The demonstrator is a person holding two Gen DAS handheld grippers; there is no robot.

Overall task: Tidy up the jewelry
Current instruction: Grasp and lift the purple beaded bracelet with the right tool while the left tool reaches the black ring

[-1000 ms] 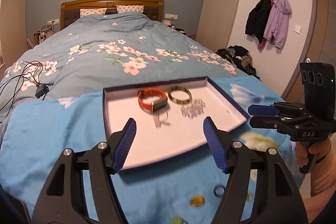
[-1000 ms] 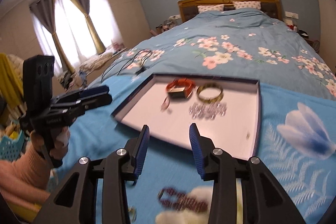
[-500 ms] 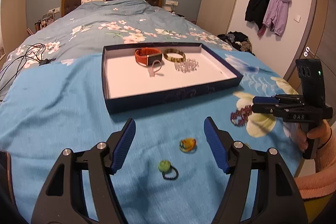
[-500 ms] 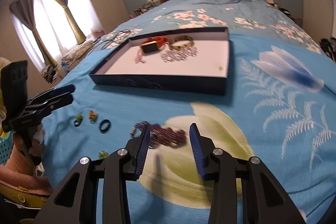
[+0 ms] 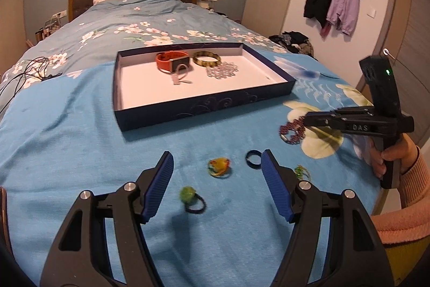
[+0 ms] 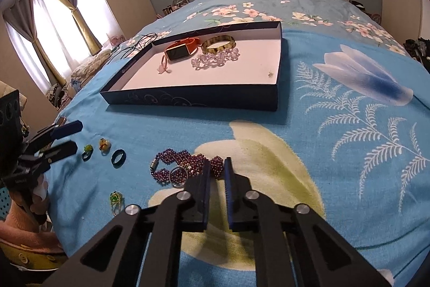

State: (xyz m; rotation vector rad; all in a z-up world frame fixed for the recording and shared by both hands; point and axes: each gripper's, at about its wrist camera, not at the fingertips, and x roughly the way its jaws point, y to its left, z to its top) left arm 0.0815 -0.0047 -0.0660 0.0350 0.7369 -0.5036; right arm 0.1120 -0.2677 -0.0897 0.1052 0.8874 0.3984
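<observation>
A purple bead bracelet [image 6: 182, 166] lies on the blue blanket in front of a dark blue tray [image 6: 188, 98]. My right gripper [image 6: 216, 168] is shut on the bracelet's right end; the left wrist view shows its tips [image 5: 306, 121] at the beads [image 5: 291, 131]. My left gripper [image 5: 217, 160] hangs open over loose rings: a yellow one [image 5: 219, 166], a green one on a black band [image 5: 189, 197] and a dark blue one [image 5: 253, 159]. Nothing is between its fingers. In the tray lie an orange watch [image 5: 172, 62], a bangle [image 5: 207, 59] and a clear bead bracelet [image 5: 223, 69].
A small green ring [image 6: 116, 199] lies near the blanket's front edge, and a silver ring [image 6: 178, 175] rests on the purple beads. A pale pink ring [image 6: 162, 66] sits in the tray. Black cables [image 5: 24, 74] trail on the floral duvet at the left.
Both grippers drew back from over the tray and sank toward the near blanket. The right jaws, apart half a second ago, have shut on the purple bracelet's end.
</observation>
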